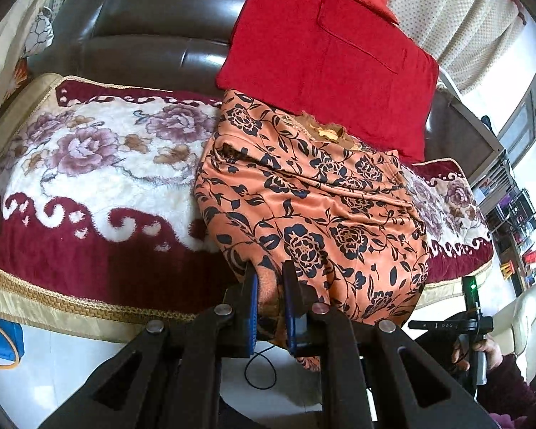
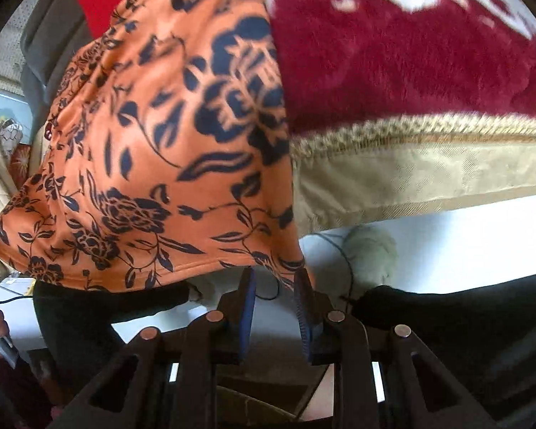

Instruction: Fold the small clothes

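An orange garment with a dark floral print [image 1: 303, 207] lies on the sofa's seat cover and drapes over its front edge. My left gripper [image 1: 269, 275] is shut on the garment's lower left edge, and the cloth runs down between its blue pads [image 1: 253, 307]. In the right wrist view the garment [image 2: 168, 136] hangs in front, its hem just above my right gripper [image 2: 275, 277]. That gripper's jaws stand a little apart, floor shows between them, and the hem's corner brushes the right fingertip [image 2: 302, 279]. The right gripper's handle [image 1: 473, 318] shows at the left view's lower right.
A plush red and white floral cover [image 1: 89, 178] with a gold border [image 2: 411, 164] lies over the dark leather sofa [image 1: 160, 28]. A red cushion [image 1: 325, 71] leans behind the garment. Below are a white floor [image 2: 446, 236] with a black cable [image 1: 261, 368] and a person's dark trouser legs [image 2: 446, 321].
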{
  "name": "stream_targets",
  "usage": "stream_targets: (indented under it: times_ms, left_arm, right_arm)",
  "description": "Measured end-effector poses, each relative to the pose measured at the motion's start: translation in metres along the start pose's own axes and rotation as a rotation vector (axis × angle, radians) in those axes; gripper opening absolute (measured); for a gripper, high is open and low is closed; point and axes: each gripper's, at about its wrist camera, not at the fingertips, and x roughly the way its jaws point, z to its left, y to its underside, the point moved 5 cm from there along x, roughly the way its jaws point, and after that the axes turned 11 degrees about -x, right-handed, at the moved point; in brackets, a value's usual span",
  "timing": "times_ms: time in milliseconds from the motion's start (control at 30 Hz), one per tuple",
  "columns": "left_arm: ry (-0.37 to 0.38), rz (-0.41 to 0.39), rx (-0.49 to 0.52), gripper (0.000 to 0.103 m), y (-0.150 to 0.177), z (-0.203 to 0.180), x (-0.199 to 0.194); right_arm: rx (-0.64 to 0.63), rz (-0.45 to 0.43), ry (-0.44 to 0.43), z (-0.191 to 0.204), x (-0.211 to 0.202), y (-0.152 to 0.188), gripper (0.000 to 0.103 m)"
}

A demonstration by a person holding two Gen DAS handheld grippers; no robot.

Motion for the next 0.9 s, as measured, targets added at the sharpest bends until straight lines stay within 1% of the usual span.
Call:
stream_targets:
  times_ms: [33,67,100,133,167,233,300,367,533,600,633,667,700,733,767,800,833,867,900]
  left_arm:
    - [-0.007,0.0,0.001,0.013,0.0,0.0,0.0]
    - [-0.013,0.001,0.002,0.013,0.001,0.001,0.001]
    - [-0.022,0.005,0.001,0.013,0.002,0.002,0.002]
    - [-0.033,0.012,-0.003,0.013,0.004,0.003,0.004]
    - [-0.042,0.019,-0.011,0.013,0.005,0.006,0.007]
    - [-0.056,0.035,-0.022,0.013,0.008,0.01,0.013]
    - [-0.076,0.057,-0.034,0.013,0.012,0.016,0.021]
    - [-0.087,0.078,-0.053,0.013,0.016,0.023,0.029]
    - [-0.105,0.105,-0.077,0.014,0.023,0.031,0.041]
    - [-0.128,0.114,-0.08,0.016,0.024,0.036,0.046]
    - [-0.139,0.125,-0.084,0.017,0.026,0.039,0.049]
    - [-0.145,0.133,-0.09,0.019,0.027,0.041,0.052]
    - [-0.153,0.154,-0.105,0.027,0.029,0.046,0.057]
    - [-0.158,0.17,-0.119,0.034,0.032,0.05,0.06]
    - [-0.163,0.179,-0.133,0.042,0.034,0.054,0.063]
    - [-0.165,0.183,-0.149,0.043,0.036,0.058,0.065]
    - [-0.162,0.191,-0.16,0.043,0.038,0.061,0.068]
    - [-0.162,0.196,-0.167,0.043,0.039,0.063,0.069]
    - [-0.16,0.195,-0.174,0.043,0.04,0.065,0.07]
  right_arm:
    - [0.01,0.003,-0.019,-0.002,0.006,-0.002,0.028]
    - [0.016,0.006,-0.029,-0.003,0.008,-0.003,0.041]
    - [0.025,0.01,-0.032,-0.005,0.011,-0.003,0.058]
    - [0.029,0.004,-0.036,-0.004,0.015,-0.007,0.087]
    - [0.034,-0.012,-0.046,-0.005,0.015,-0.006,0.09]
    - [0.016,-0.001,-0.05,-0.006,0.015,-0.005,0.09]
    - [-0.001,-0.01,-0.033,-0.006,0.017,-0.007,0.09]
    - [-0.005,-0.014,-0.044,-0.005,0.023,-0.011,0.09]
    - [-0.011,-0.017,-0.035,0.008,0.052,-0.024,0.089]
    - [0.003,-0.012,-0.042,0.01,0.06,-0.025,0.082]
    - [0.012,0.0,-0.051,0.01,0.063,-0.024,0.069]
    - [0.024,0.003,-0.055,0.008,0.065,-0.023,0.049]
    - [0.043,-0.003,-0.06,0.005,0.065,-0.023,0.036]
    - [0.057,-0.013,-0.067,0.004,0.063,-0.022,0.028]
    - [0.064,-0.025,-0.076,0.004,0.06,-0.022,0.027]
    - [0.061,-0.046,-0.101,0.006,0.054,-0.022,0.025]
    - [0.051,-0.061,-0.115,0.01,0.05,-0.022,0.018]
    - [0.024,-0.086,-0.129,0.016,0.043,-0.023,0.015]
    - [-0.017,-0.117,-0.137,0.026,0.034,-0.023,0.015]
